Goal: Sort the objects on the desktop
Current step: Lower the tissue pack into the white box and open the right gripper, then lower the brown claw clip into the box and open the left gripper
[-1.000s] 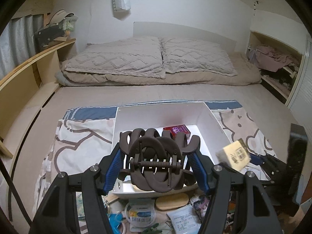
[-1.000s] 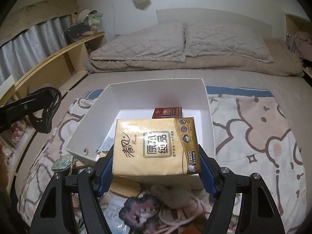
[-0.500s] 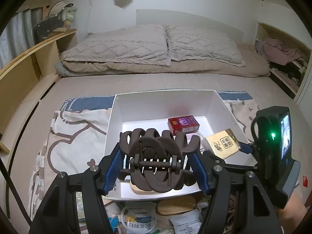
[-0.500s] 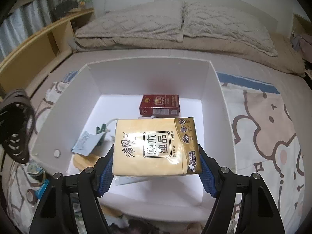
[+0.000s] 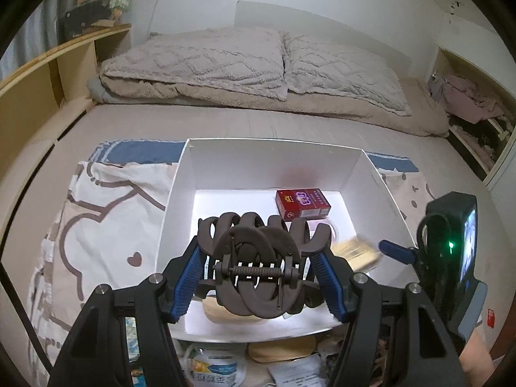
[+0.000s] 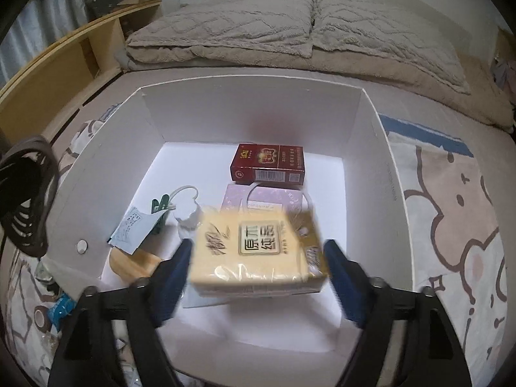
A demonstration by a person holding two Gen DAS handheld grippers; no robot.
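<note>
A white open box (image 5: 371,167) (image 6: 391,174) sits on the bed. My left gripper (image 5: 258,267) is shut on a dark brown hair claw clip (image 5: 258,258), held over the box's near left part. My right gripper (image 6: 258,258) has its fingers spread; the yellow tissue pack (image 6: 258,251) sits blurred between them, a gap at each side, low inside the box. The pack also shows in the left wrist view (image 5: 354,253). In the box lie a red cigarette pack (image 6: 267,163), a pink packet (image 6: 267,198), a green clip (image 6: 159,213) and a wooden piece (image 6: 135,264).
A cartoon-print sheet (image 5: 96,213) lies under the box. Loose small items (image 5: 213,364) crowd the near edge in front of the box. Pillows (image 5: 242,61) lie at the bed's head, wooden shelves (image 5: 38,74) on the left, a cluttered shelf (image 5: 467,96) on the right.
My right gripper moved forward and down into the box, then its fingers spread and the tissue pack came loose. My left gripper moved forward over the box with the hair clip.
</note>
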